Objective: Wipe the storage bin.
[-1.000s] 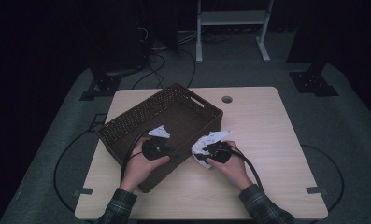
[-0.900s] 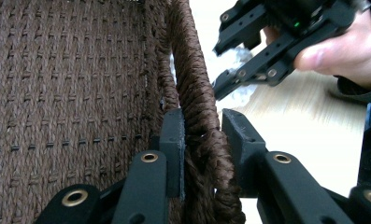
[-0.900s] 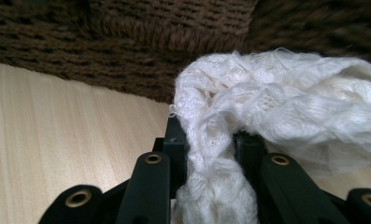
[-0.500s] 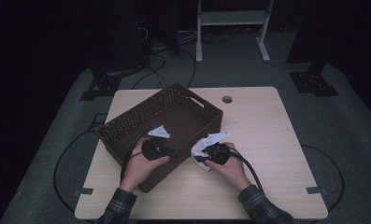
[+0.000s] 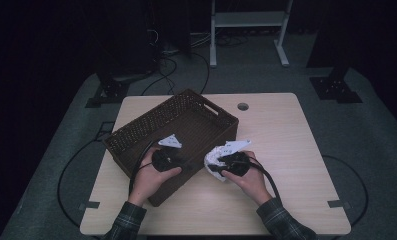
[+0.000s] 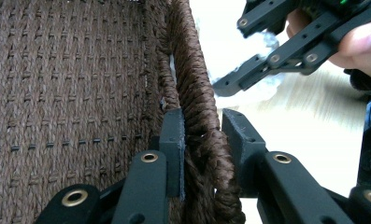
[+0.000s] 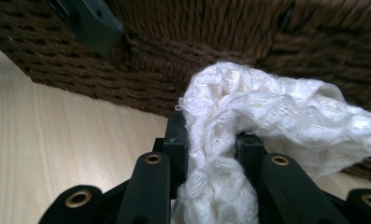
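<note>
High view: one woven brown basket on a pale tabletop, angled with a corner toward the near edge, two hands working at its near right wall. Left tool set over the basket's rim; in the left gripper view, one jaw inside the wall and one outside, straddling the braided edge, closed against it or nearly so, probably to steady the basket. Right tool just right of the basket, near the outer wall, clamped on a white knitted cloth. In the right gripper view, that cloth bunched between the jaws of the right tool, spilling upward and to the right, basket weave close behind it. Cloth outside the basket, above the tabletop, level with the wall. Judged from the grip and the braced basket: cloth likely bound over the rim. Count: one basket, one cloth, two tools. Basket interior apparently empty where visible.
</note>
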Tool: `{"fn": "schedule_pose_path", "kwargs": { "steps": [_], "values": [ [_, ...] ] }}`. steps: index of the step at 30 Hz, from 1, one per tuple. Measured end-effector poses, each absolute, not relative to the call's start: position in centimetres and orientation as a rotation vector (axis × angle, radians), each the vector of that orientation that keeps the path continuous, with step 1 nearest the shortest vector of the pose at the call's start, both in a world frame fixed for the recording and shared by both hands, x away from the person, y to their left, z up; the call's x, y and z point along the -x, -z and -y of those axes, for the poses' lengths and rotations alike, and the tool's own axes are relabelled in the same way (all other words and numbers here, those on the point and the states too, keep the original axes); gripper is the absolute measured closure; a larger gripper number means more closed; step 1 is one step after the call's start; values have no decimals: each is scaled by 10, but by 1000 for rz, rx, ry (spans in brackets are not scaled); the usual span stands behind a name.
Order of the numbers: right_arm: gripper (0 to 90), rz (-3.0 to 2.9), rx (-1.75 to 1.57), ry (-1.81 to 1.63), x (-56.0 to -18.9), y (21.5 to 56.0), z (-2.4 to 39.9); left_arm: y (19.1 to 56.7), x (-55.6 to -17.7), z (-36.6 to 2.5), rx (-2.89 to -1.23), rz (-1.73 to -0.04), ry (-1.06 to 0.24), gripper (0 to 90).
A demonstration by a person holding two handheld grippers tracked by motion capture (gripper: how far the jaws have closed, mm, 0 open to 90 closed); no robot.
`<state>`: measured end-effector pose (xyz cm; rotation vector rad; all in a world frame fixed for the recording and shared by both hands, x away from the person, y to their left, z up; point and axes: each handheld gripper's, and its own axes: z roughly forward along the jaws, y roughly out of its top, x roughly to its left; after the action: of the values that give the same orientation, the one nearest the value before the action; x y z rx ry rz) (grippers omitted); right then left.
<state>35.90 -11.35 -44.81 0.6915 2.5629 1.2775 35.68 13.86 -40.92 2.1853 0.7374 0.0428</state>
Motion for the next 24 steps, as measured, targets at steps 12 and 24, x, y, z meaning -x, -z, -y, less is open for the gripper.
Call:
{"fn": "schedule_pose_path", "kwargs": {
  "steps": [12,24],
  "values": [
    [719,-2491,-636,-1364,-347,423,117,409,-357,-138,-2185,-741,-40,701],
    [721,-2513,-595,-1373,-346,426,104,409,-357,-138,-2185,-744,-42,700]
  ]
}}
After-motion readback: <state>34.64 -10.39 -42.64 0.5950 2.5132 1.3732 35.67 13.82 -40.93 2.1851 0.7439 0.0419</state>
